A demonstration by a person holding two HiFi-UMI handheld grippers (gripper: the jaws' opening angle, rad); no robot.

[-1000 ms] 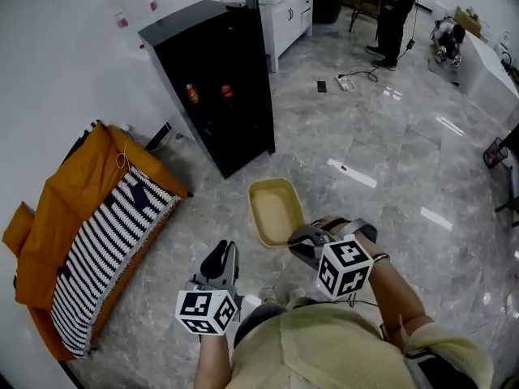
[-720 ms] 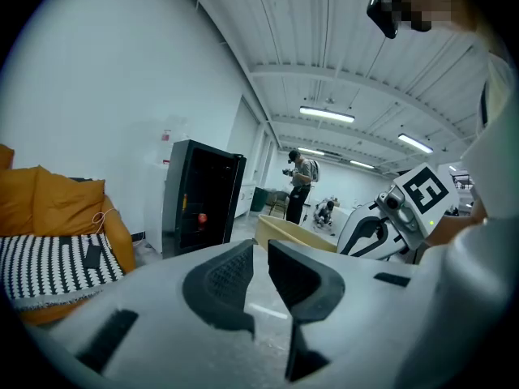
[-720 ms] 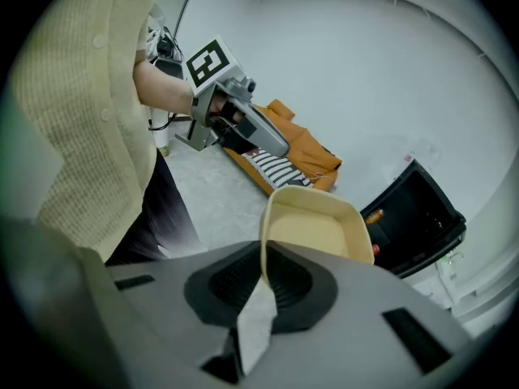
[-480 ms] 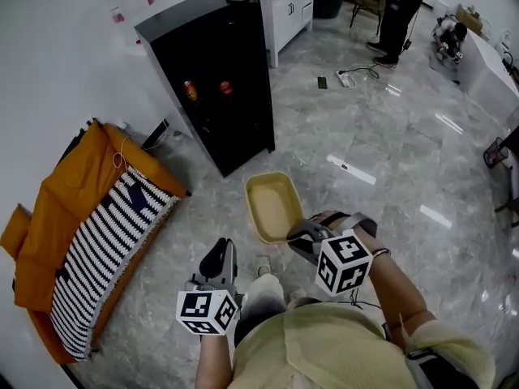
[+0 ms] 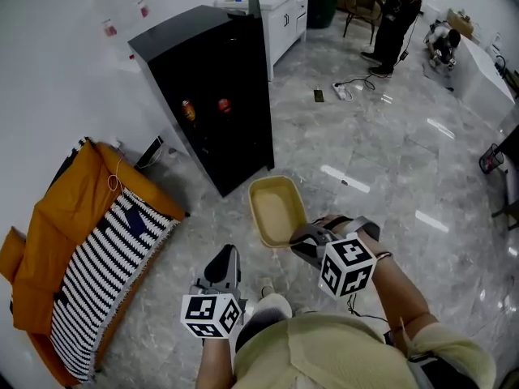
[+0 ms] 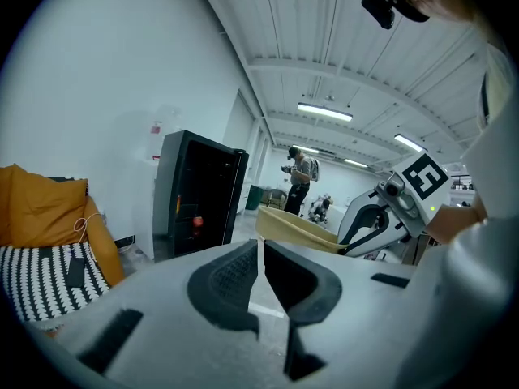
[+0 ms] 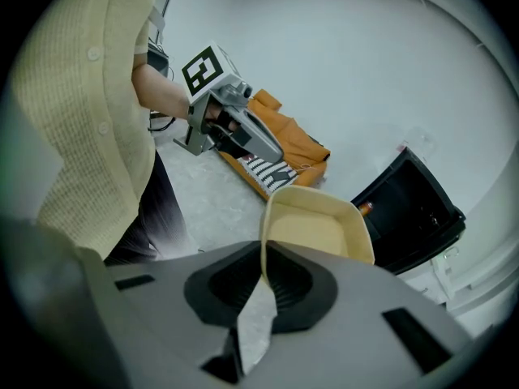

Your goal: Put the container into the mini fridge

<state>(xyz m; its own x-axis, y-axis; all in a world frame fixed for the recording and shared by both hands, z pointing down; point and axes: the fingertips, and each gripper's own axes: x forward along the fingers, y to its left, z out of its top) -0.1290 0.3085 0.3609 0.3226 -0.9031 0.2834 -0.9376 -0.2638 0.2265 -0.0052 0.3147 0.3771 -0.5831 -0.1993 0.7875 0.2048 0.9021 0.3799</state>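
Observation:
A beige open container (image 5: 276, 209) hangs over the floor in front of me, and my right gripper (image 5: 303, 238) is shut on its near rim. In the right gripper view the rim of the container (image 7: 320, 225) runs between the closed jaws of the right gripper (image 7: 263, 272). My left gripper (image 5: 223, 261) sits lower left of the container, shut, with nothing in it; its pads meet in the left gripper view (image 6: 261, 254). The black mini fridge (image 5: 215, 87) stands ahead against the wall, with red and orange items showing in its dark front.
An orange and black-striped cushion pile (image 5: 89, 241) lies on the floor at the left wall. White cabinets (image 5: 284, 10) stand beyond the fridge. A person (image 5: 393, 14) stands at the back, with a power strip and cable (image 5: 345, 87) on the grey marble floor.
Both grippers and the container have moved a little forward towards the fridge as I step; a shoe now shows below. The grip on the rim is the same.

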